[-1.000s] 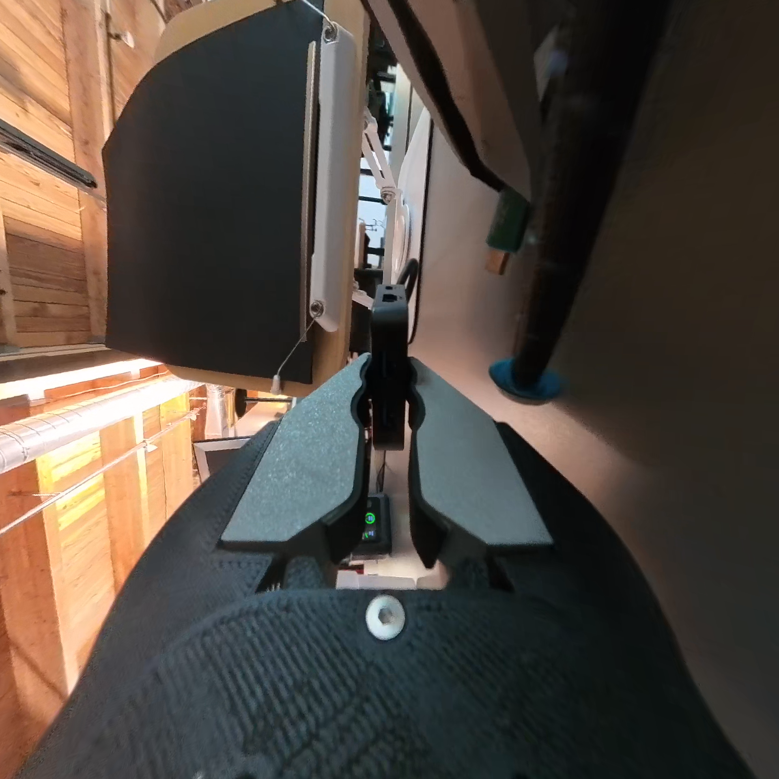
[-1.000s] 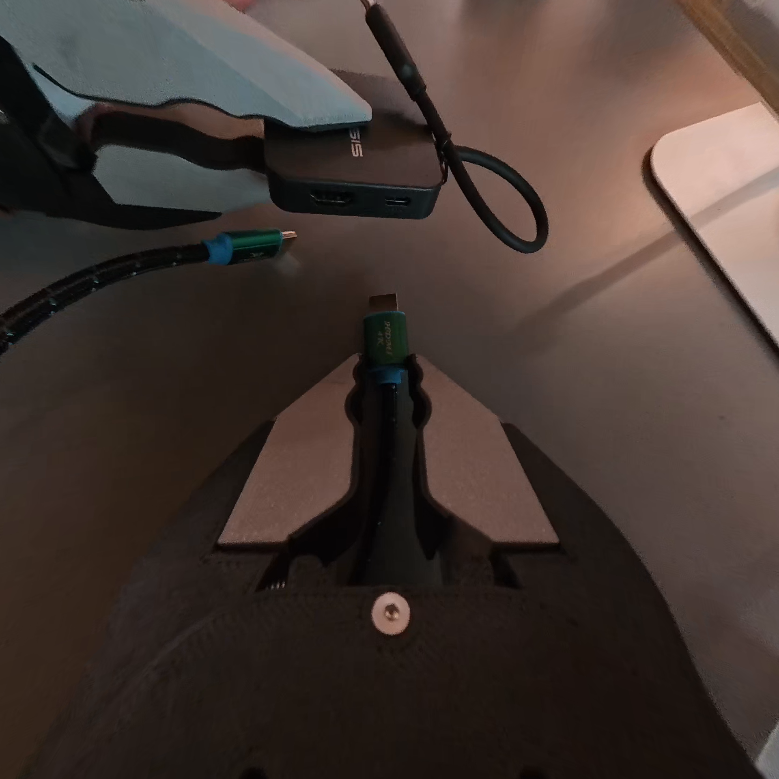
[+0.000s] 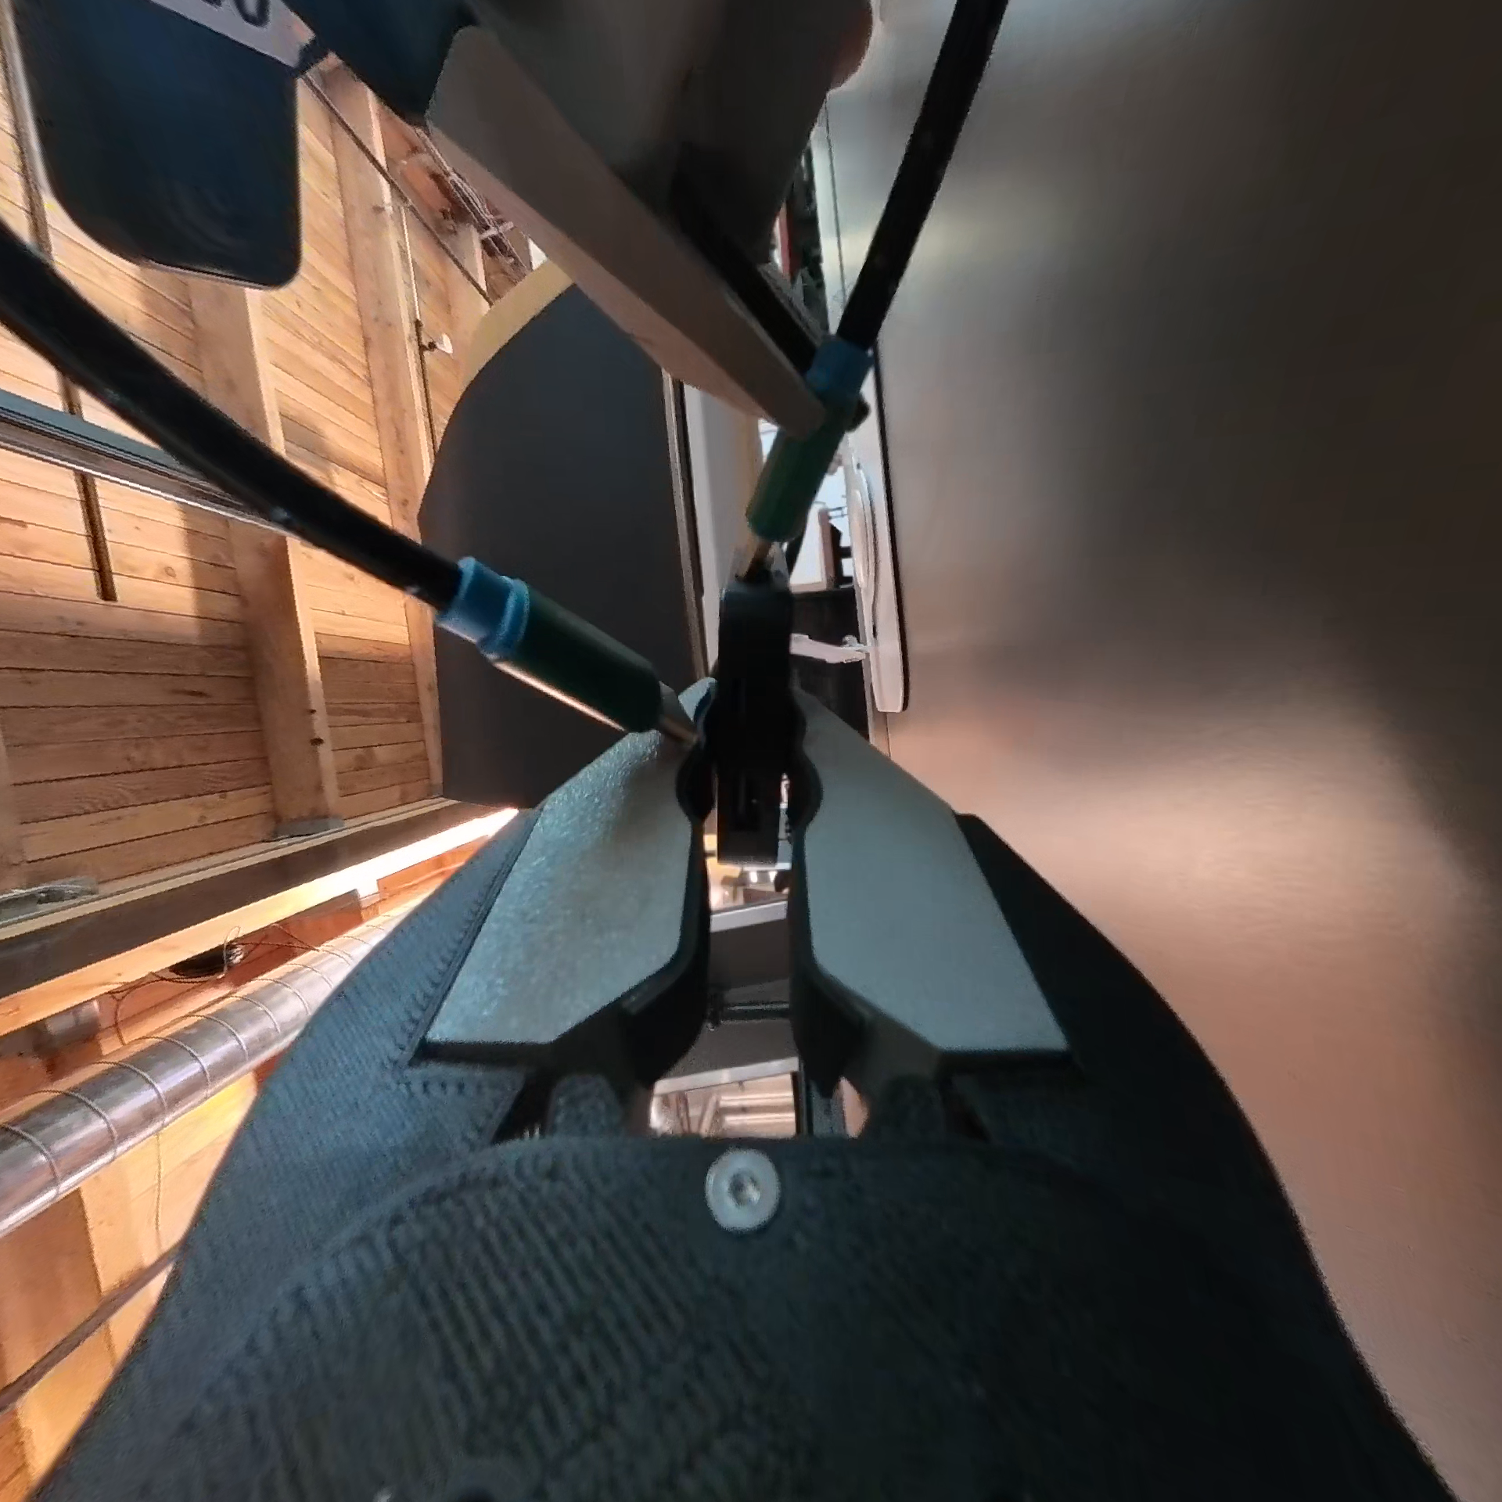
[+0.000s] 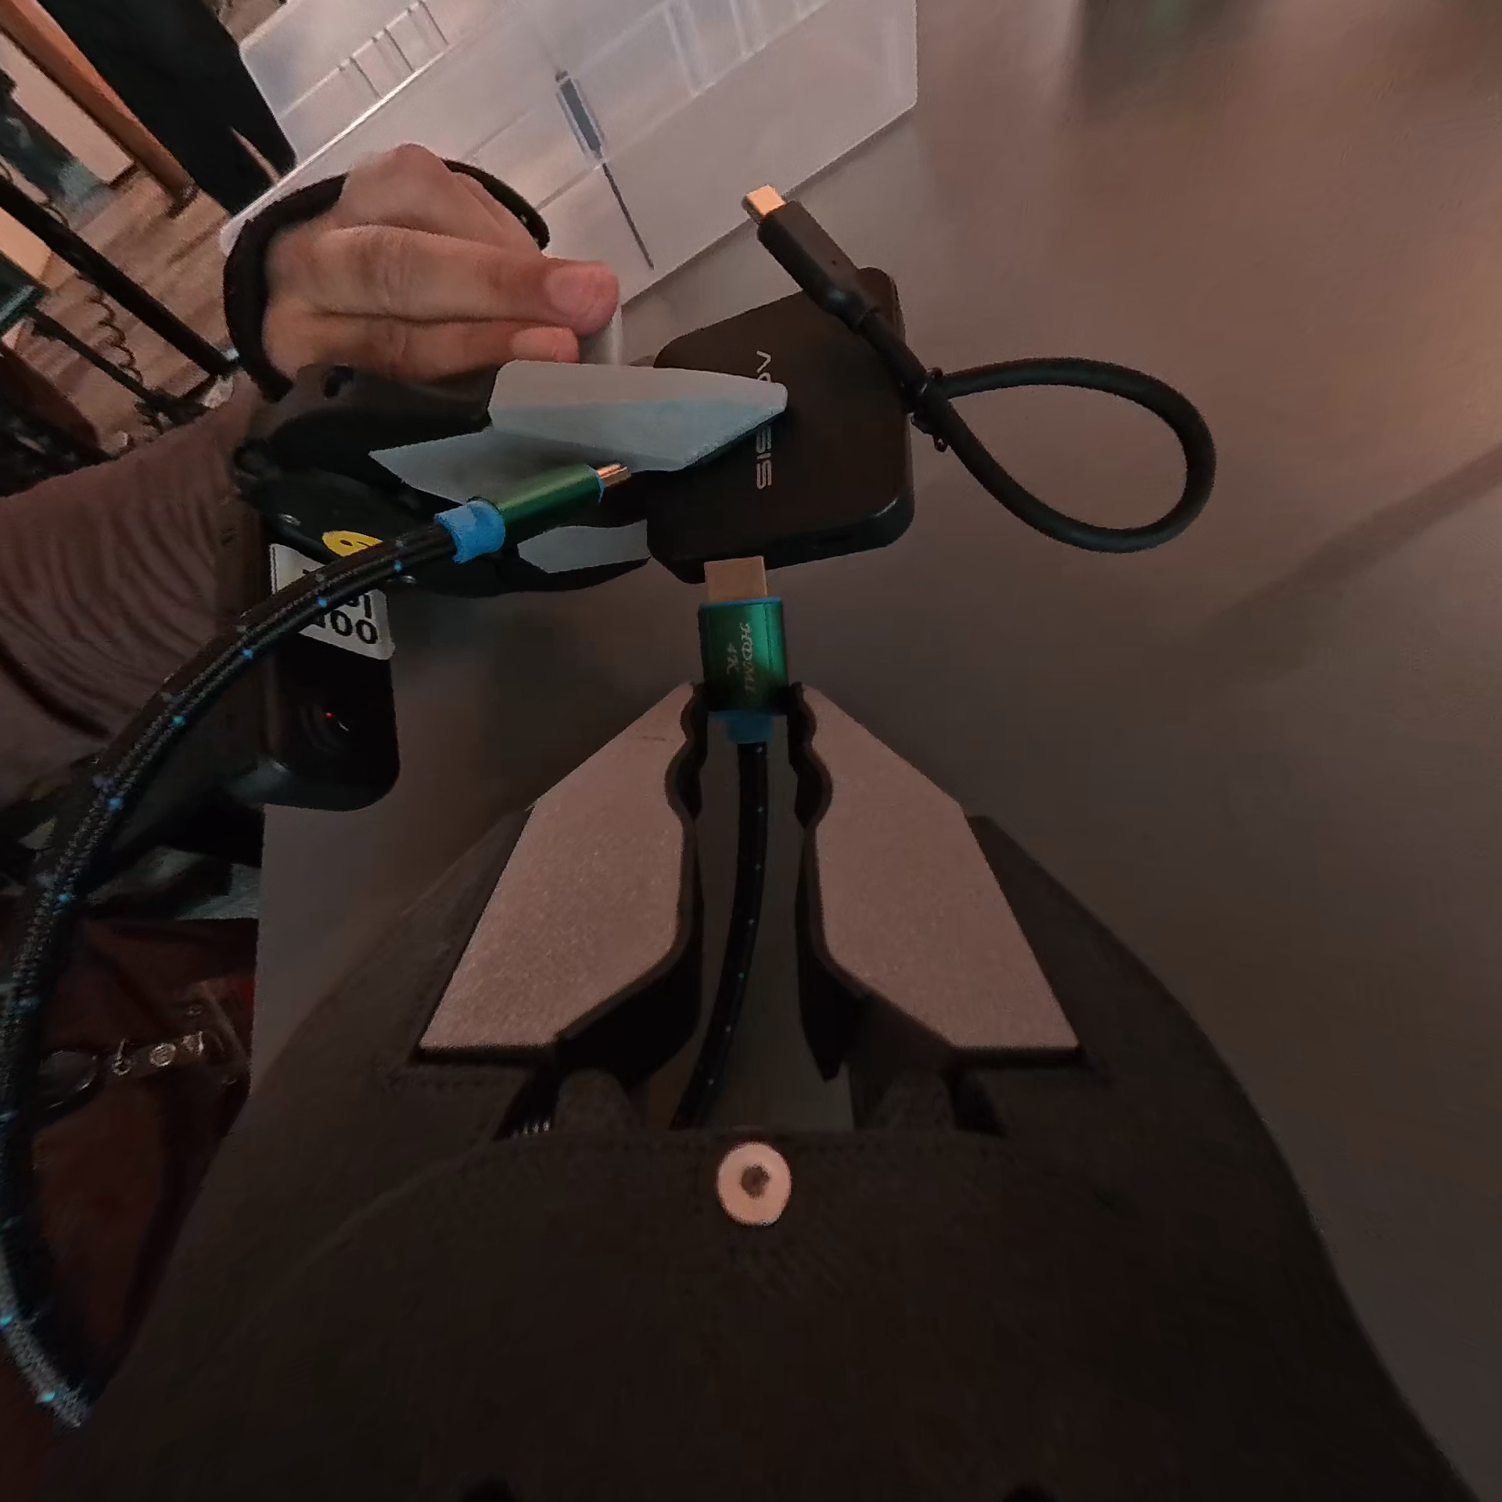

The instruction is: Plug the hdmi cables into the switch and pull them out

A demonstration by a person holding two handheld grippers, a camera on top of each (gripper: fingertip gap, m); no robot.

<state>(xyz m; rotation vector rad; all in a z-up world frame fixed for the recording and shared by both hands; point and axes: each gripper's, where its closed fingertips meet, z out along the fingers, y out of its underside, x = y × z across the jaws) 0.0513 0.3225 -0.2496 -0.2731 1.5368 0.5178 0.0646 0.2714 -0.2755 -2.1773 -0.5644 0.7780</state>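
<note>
Your right gripper (image 4: 746,715) is clamped on the green plug (image 4: 741,650) of 1 cable; its gold tip sits partly inside the black switch (image 4: 780,455). Your left gripper (image 3: 752,731) is clamped on that switch (image 3: 752,683), held above the tabletop (image 4: 1219,731). Only the right wrist view shows your hand (image 4: 406,268), the switch's looped lead (image 4: 1138,455) and the clear box (image 4: 569,122); only the left shows the wooden wall (image 3: 162,650). A second ago the plug stood clear of the switch, and the second plug (image 3: 569,650) lay lower.
</note>
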